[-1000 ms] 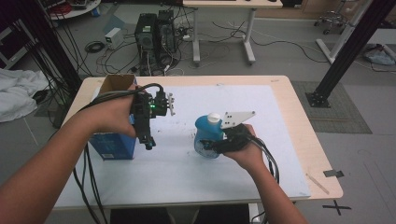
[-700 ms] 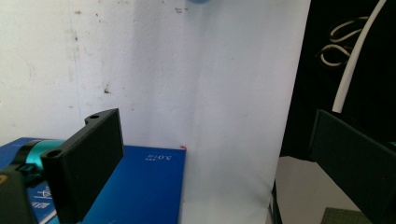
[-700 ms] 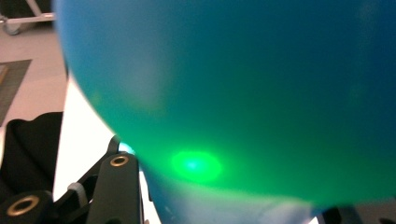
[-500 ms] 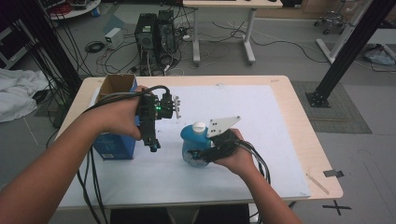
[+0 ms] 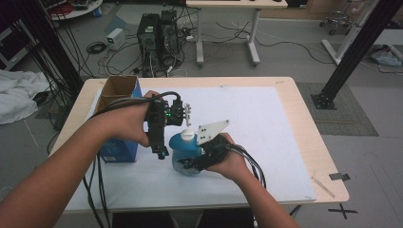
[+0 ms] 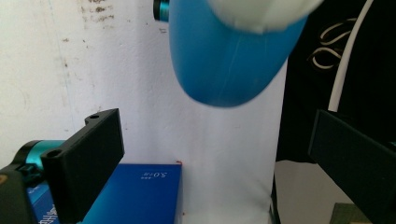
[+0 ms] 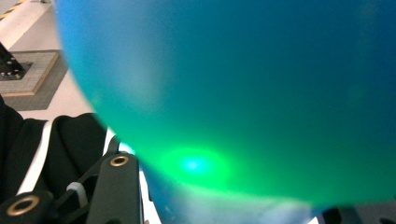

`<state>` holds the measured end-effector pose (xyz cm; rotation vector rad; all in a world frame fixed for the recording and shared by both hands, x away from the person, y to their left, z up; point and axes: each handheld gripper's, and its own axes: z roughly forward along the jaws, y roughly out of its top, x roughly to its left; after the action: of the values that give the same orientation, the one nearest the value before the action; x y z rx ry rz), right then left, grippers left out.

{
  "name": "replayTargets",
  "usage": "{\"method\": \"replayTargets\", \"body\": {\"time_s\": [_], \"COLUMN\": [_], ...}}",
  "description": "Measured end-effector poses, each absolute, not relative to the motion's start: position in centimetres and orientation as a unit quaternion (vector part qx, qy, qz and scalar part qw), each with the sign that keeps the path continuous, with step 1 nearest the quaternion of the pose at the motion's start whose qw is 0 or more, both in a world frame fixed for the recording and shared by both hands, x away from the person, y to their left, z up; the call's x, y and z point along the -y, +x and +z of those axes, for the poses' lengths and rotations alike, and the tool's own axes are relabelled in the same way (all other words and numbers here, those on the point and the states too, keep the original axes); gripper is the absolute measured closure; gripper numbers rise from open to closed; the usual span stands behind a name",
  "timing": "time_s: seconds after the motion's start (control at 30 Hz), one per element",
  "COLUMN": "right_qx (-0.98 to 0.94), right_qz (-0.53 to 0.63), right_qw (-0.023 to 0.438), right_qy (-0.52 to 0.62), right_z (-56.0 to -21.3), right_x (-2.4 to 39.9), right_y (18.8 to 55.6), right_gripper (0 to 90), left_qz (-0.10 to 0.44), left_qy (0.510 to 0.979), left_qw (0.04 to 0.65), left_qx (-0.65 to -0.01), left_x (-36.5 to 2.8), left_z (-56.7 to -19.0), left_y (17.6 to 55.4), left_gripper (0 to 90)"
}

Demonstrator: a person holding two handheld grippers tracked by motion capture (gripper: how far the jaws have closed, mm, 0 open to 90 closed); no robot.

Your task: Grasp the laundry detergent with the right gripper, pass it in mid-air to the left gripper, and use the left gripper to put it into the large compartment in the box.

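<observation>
The right claw (image 5: 192, 164) grips the rounded blue plastic bottle (image 5: 184, 151) steady so the wide-open, empty left claw (image 5: 161, 151) can reach its white cap (image 5: 188, 134).

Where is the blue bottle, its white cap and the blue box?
blue bottle (image 5: 183, 148), high view, on its rounded body.
white cap (image 5: 188, 134), high view, on its top.
blue box (image 5: 115, 151), high view, on its front side.

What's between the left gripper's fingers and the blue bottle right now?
Nothing: in the left gripper view, bare white table cover separates the open fingers from the blue bottle.
</observation>
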<state>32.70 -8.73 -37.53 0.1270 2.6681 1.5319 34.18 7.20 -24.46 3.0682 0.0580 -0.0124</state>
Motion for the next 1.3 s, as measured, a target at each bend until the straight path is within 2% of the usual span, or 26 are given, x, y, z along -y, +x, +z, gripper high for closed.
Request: {"method": "replayTargets", "body": {"time_s": [1.17,1.23,1.3], "right_qx": [-0.858,-0.857,-0.857], "right_qz": [0.512,0.514,0.513], "right_qw": [0.033,0.03,0.034], "right_qy": [0.031,0.033,0.031], "right_z": [-36.7,-36.7,-36.6], "right_x": [6.8,6.8,6.8], "right_y": [32.6,32.5,32.6], "right_gripper": [46.5,46.5,46.5], "left_qz": [0.0,0.0,0.001], "left_qy": [0.999,0.999,0.999], "left_qw": [0.042,0.045,0.044], "left_qx": [0.019,0.023,0.023], "left_x": [-4.9,-4.9,-4.9], "left_z": [-26.2,-26.1,-26.1], "left_y": [33.6,33.6,33.6], "left_gripper": [3.6,10.8,11.0]}}
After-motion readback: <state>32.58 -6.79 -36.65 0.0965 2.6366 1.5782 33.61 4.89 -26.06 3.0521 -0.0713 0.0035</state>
